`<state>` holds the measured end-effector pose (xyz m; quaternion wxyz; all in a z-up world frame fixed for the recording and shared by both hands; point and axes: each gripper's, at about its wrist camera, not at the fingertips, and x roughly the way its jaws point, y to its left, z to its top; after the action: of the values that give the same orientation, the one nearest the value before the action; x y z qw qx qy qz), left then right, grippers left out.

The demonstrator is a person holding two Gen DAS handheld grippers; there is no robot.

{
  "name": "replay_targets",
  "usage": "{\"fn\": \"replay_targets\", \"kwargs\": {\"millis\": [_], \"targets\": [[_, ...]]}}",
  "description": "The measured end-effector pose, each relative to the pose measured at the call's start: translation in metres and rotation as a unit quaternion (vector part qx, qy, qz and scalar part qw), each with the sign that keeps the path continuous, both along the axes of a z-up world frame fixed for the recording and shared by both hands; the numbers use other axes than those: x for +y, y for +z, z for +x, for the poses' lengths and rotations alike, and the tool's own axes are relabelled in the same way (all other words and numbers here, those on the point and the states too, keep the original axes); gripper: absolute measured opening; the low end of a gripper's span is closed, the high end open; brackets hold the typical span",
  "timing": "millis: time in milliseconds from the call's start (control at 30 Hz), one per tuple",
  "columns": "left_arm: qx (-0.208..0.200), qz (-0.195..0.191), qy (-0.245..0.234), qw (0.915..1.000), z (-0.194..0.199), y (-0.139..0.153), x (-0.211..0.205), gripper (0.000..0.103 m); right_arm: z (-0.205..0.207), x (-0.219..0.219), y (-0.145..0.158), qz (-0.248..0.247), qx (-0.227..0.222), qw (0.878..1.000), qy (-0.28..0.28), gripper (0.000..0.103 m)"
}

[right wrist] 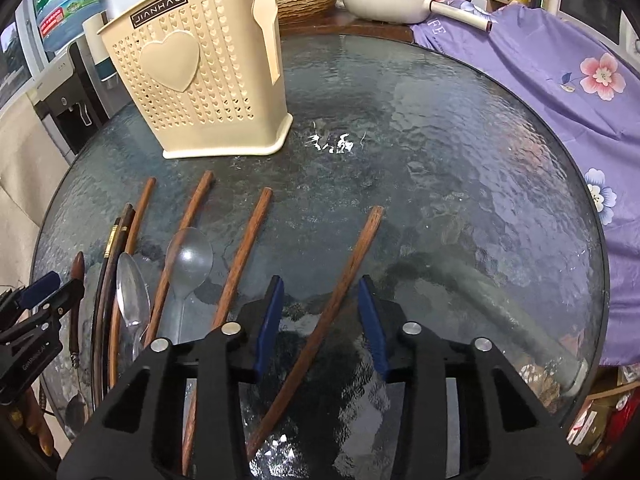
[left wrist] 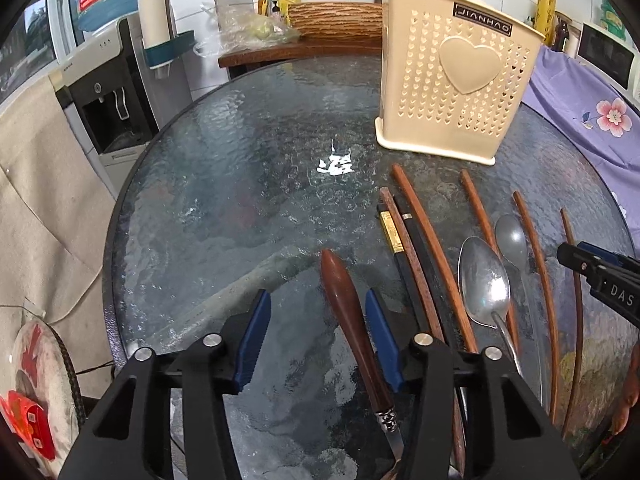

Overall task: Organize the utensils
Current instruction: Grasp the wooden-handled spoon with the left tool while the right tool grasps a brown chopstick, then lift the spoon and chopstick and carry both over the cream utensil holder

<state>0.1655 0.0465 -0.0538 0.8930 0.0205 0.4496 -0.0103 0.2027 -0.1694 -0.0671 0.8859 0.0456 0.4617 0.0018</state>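
Your round glass table (left wrist: 224, 168) carries the cream perforated utensil holder (left wrist: 452, 80) standing upright at its far side, with chopsticks and spoons laid in a row before it. Your left gripper (left wrist: 316, 312) straddles the wooden knife handle (left wrist: 348, 312), pads parted, not pressing. Your right gripper (right wrist: 320, 300) straddles a brown chopstick (right wrist: 340, 280), likewise spread, with gaps either side.

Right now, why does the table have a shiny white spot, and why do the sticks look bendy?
Left wrist view: the white spot is light glaring off the rippled glass table. Right wrist view: the same glare shows. In both views the fisheye lens curves straight things near the edges, like the outermost chopstick.
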Motion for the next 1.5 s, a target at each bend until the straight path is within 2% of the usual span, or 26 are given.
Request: {"fn": "replay_targets", "kwargs": {"millis": [167, 300, 533, 700, 800, 1233, 1500], "targets": [[0.006, -0.001, -0.002, 1.0000, 0.002, -0.002, -0.002, 0.040, 0.007, 0.001, 0.000, -0.007, -0.001, 1.000, -0.005, 0.028], [0.008, 0.005, -0.007, 0.9999, 0.005, -0.002, -0.005, 0.038, 0.010, 0.001, 0.000, -0.007, -0.001, 1.000, -0.008, 0.026], [0.014, 0.012, -0.016, 0.9997, 0.010, -0.001, -0.010, 0.033, 0.019, 0.001, 0.000, -0.012, -0.006, 1.000, -0.021, 0.012], [0.016, 0.017, -0.024, 0.9995, 0.013, 0.000, -0.017, 0.027, 0.021, 0.004, -0.001, -0.011, -0.010, 1.000, -0.020, 0.012], [0.018, 0.014, -0.030, 0.9993, 0.013, 0.000, -0.020, 0.019, 0.021, 0.005, -0.001, -0.011, -0.013, 1.000, -0.020, 0.011], [0.012, 0.007, -0.031, 0.9994, 0.015, 0.000, -0.020, 0.016, 0.020, 0.006, -0.002, -0.009, -0.023, 1.000, -0.018, 0.007], [-0.002, 0.000, -0.028, 0.9996, 0.020, 0.009, -0.014, 0.016, 0.013, 0.007, 0.011, 0.007, -0.051, 0.999, -0.003, 0.007]]}}
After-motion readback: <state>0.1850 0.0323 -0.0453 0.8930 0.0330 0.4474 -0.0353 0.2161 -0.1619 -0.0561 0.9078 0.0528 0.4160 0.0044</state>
